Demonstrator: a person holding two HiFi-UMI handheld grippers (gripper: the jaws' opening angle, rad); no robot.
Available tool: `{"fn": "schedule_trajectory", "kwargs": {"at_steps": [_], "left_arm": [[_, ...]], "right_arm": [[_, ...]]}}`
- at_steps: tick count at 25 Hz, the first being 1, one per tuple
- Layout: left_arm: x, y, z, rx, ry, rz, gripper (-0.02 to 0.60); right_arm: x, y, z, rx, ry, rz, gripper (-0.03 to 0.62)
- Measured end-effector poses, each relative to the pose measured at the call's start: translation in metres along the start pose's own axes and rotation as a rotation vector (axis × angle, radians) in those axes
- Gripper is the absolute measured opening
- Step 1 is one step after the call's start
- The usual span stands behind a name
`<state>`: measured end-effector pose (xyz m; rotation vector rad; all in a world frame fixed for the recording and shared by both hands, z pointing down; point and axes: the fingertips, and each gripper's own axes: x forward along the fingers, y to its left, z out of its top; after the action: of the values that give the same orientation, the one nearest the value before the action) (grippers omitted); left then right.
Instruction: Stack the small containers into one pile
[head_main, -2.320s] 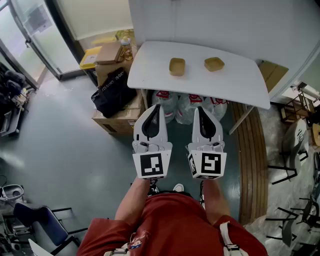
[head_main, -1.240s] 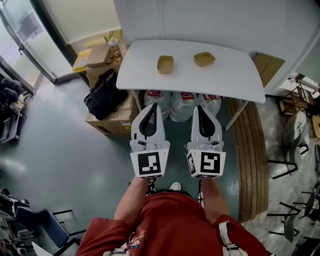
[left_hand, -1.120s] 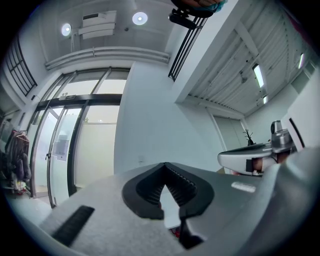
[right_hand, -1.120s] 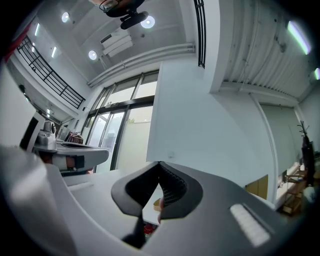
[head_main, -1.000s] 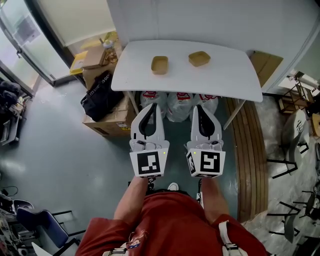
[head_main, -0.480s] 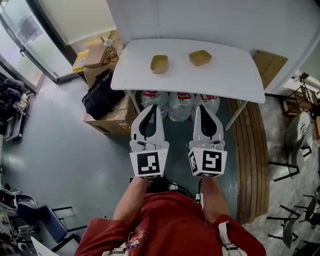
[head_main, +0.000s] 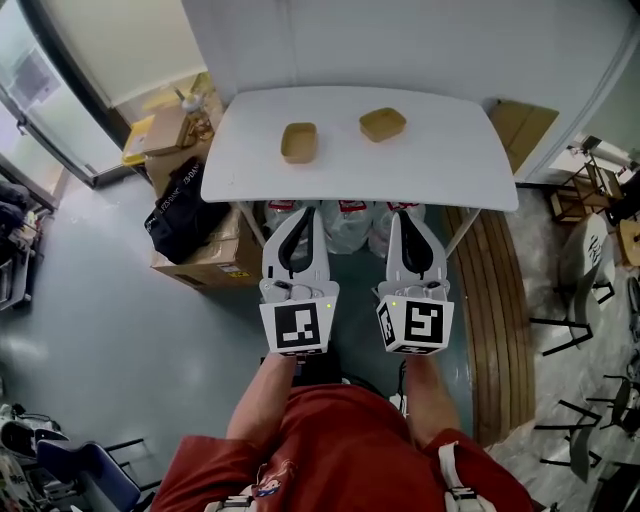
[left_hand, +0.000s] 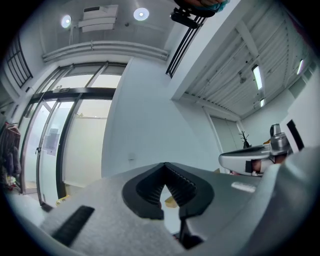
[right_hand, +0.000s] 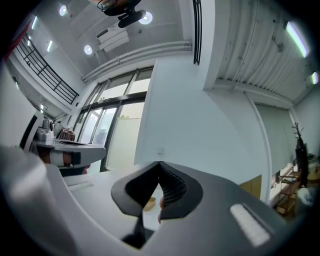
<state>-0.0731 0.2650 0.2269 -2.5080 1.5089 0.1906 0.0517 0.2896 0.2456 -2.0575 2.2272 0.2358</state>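
Both closed tight w/ nothing held: L tool (head_main: 304, 212), R tool (head_main: 403, 215) (short of table (head_main: 440, 150)).

Tan containers (head_main: 299, 142), white table (head_main: 440, 155), red shirt (head_main: 350, 450), grey floor (head_main: 120, 330)

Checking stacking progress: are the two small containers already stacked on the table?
No, the left container and right container lie apart on the table.
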Motion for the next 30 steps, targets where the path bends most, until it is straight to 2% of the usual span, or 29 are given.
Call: {"fn": "schedule_trajectory", "kwargs": {"at_steps": [7, 18, 30], "left_arm": [[0.064, 0.032, -0.008, -0.05, -0.025, -0.02, 0.002], [0.146, 0.104, -0.033, -0.098, -0.036, -0.037, 0.002], [0.21, 0.109, -0.051, -0.132, -0.042, -0.131, 0.002]], "right_arm": [[0.066, -0.007, -0.005, -0.042, 0.031, -0.032, 0.0], [0.171, 0.013, -0.017, -0.107, 0.053, -0.055, 0.0], [0.218, -0.012, -0.026, -0.132, 0.059, -0.153, 0.0]]}}
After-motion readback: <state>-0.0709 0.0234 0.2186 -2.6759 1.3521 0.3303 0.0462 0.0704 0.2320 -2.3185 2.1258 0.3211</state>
